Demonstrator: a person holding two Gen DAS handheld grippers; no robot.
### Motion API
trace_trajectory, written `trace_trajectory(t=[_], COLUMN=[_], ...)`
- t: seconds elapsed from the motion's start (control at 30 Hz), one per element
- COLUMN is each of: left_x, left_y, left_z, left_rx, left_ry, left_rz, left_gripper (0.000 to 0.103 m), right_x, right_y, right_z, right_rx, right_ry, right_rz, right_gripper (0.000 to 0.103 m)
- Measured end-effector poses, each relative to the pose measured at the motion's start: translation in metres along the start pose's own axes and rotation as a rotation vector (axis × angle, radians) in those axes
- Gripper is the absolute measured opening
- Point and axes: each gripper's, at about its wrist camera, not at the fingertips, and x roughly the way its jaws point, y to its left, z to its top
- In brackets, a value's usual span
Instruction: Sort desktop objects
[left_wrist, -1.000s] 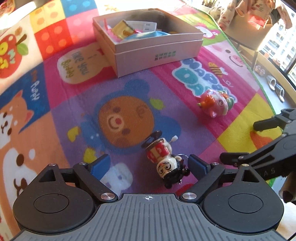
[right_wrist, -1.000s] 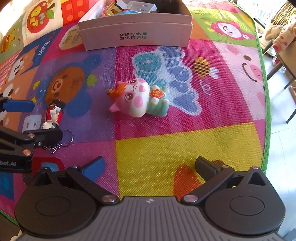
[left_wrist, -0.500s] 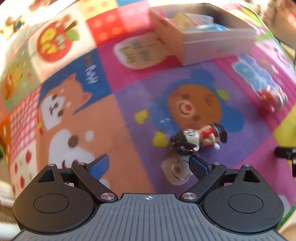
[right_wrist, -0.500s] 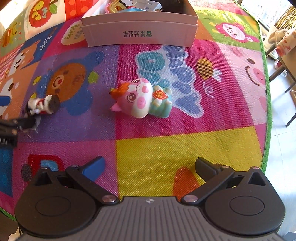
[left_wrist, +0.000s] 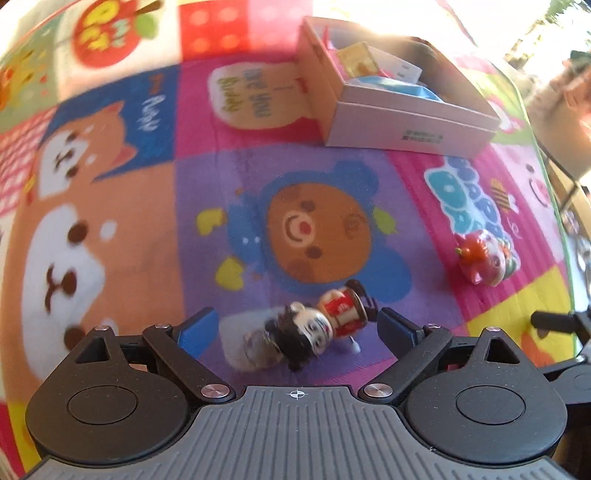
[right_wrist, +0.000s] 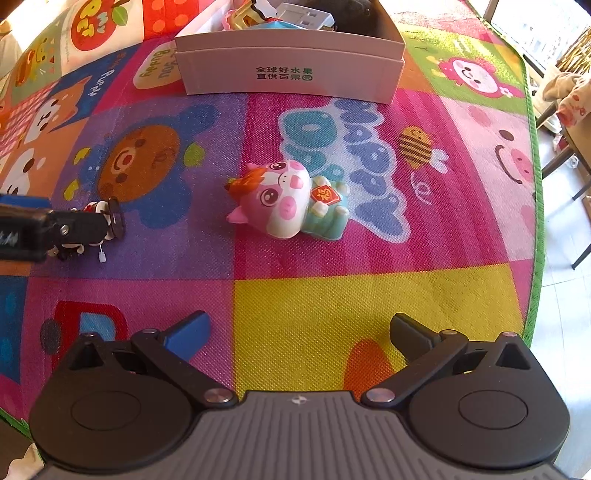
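Note:
A small keychain figurine (left_wrist: 321, 325) with black hair and a red body lies on its side on the colourful play mat (left_wrist: 110, 206). It sits between the spread fingers of my left gripper (left_wrist: 295, 328), which is open and low over it. From the right wrist view, that figurine (right_wrist: 98, 208) is partly hidden behind the left gripper (right_wrist: 40, 230). A pink pig toy (right_wrist: 288, 199) in a teal outfit lies mid-mat, well ahead of my right gripper (right_wrist: 299, 332), which is open and holds nothing. The pink cardboard box (right_wrist: 288, 74) with several items inside stands at the far side.
The mat's green edge (right_wrist: 535, 184) runs along the right, with bare floor and chair legs (right_wrist: 580, 177) beyond it. In the left wrist view, the box (left_wrist: 406, 125) stands beyond the bear print and the pig toy (left_wrist: 484, 258) lies to the right.
The left gripper swung left, then back over the figurine, which has turned from head-toward-camera to lying sideways between the fingers. The right gripper edged slightly closer to the pig toy.

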Motion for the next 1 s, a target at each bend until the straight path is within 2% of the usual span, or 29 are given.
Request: trace_trajectory(t=[0.23,0.47,0.7,0.77,0.83,1.0], left_x=[0.002,0.015,0.013,0.012,0.013,0.017], left_y=[-0.005,-0.021,-0.025,-0.023,-0.024,-0.030], left_z=[-0.005,0.012,-0.002,-0.005,-0.006,-0.009], left_rx=[-0.016,0.017,0.169,0.193,0.216,0.271], left_ry=[0.029,-0.057,-0.079,-0.088,-0.087,-0.078], left_rz=[-0.071,-0.127,-0.068,-0.060,-0.050,-0.022], left_gripper=[0.097,0.097,0.097,0.094,0.085,0.085], right_x=[-0.001,-0.001,-0.001,-0.001,-0.001,-0.002], right_y=[0.001,0.003,0.000,0.000,0.000,0.001], right_z=[-0.004,-0.005,-0.008,-0.008,-0.009,-0.010], right_rx=[-0.013,-0.023,-0.012,-0.014,-0.015,-0.017], right_ry=[-0.021,-0.036,-0.048,-0.051,-0.055,-0.060], right_rz=[0.002,-0.004,0.007,0.008,0.009,0.007], right_gripper=[0.103,0.103,0.103,0.103,0.103,0.103])
